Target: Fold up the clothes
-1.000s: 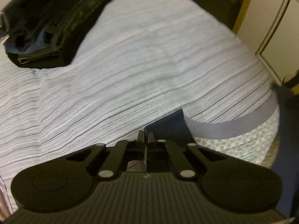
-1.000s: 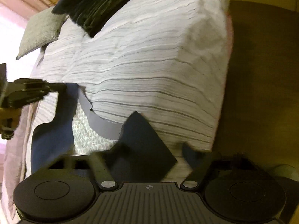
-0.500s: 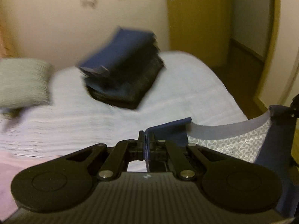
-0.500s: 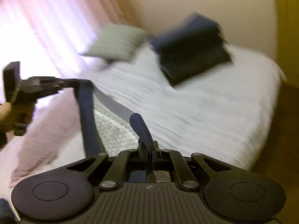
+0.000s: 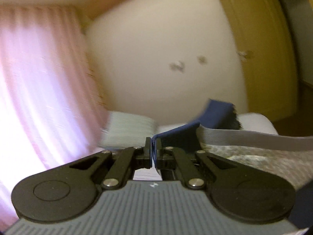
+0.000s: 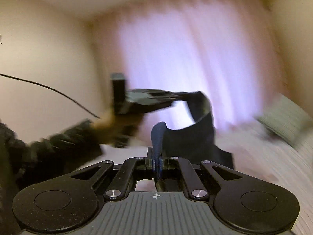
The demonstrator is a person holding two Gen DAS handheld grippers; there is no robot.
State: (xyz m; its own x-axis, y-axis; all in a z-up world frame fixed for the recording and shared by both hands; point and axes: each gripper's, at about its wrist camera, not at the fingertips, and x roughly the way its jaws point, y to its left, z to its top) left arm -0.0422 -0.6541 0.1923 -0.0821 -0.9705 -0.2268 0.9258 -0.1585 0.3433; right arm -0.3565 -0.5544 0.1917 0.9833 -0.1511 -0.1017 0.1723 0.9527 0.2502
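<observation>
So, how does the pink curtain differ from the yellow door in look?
The pink curtain is soft cloth with vertical folds, and light glows through it; the yellow door is flat, hard and lets no light pass. In the left wrist view the curtain fills the left side, the door the right. Both stand behind the bed.

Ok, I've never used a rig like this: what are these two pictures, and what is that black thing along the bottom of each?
Each picture comes from a camera mounted on a hand-held gripper, looking forward along its fingers; a person carries one in each hand. The black shape is that gripper's own body. In the left view, the left hand-held gripper is shut on a navy garment with a grey band. In the right view, the right hand-held gripper is shut on another part of the same garment, lifted above a striped bed. A stack of folded clothes and a pillow lie on it.
</observation>
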